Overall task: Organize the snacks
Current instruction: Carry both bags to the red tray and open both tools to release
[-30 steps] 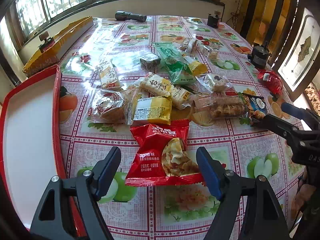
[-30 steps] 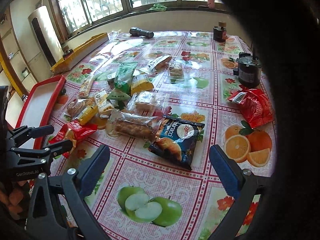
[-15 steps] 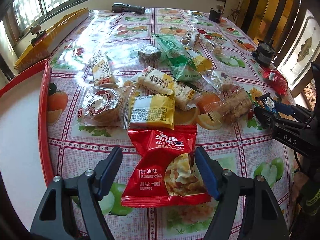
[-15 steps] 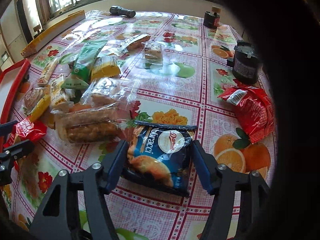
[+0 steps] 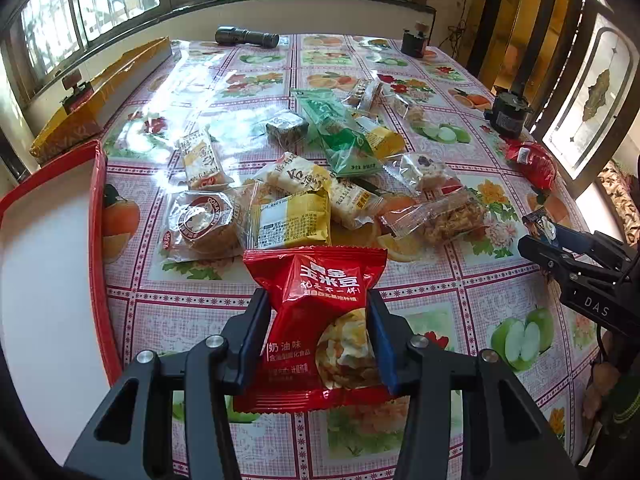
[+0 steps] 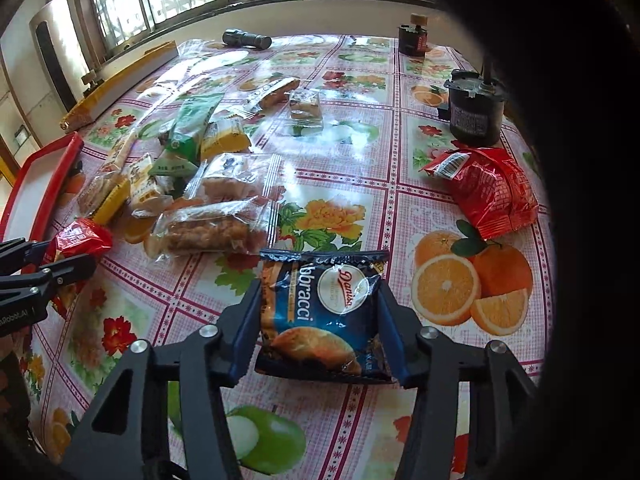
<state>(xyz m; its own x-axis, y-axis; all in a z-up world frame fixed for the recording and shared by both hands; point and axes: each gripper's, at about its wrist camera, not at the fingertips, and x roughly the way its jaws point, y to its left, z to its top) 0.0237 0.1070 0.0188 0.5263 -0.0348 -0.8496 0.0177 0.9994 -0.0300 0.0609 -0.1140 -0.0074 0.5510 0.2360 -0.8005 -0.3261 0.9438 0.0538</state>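
Pinching a red corn-snack packet, the left gripper has just been closing beside the red tray; the right gripper, also just closing, clamps a blue pastry packet farther from it.

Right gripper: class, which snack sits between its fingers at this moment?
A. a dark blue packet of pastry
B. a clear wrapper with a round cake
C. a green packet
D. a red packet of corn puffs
A: in the right wrist view the right gripper has its blue-padded fingers pressed against both sides of the dark blue packet, having just been closing on it.
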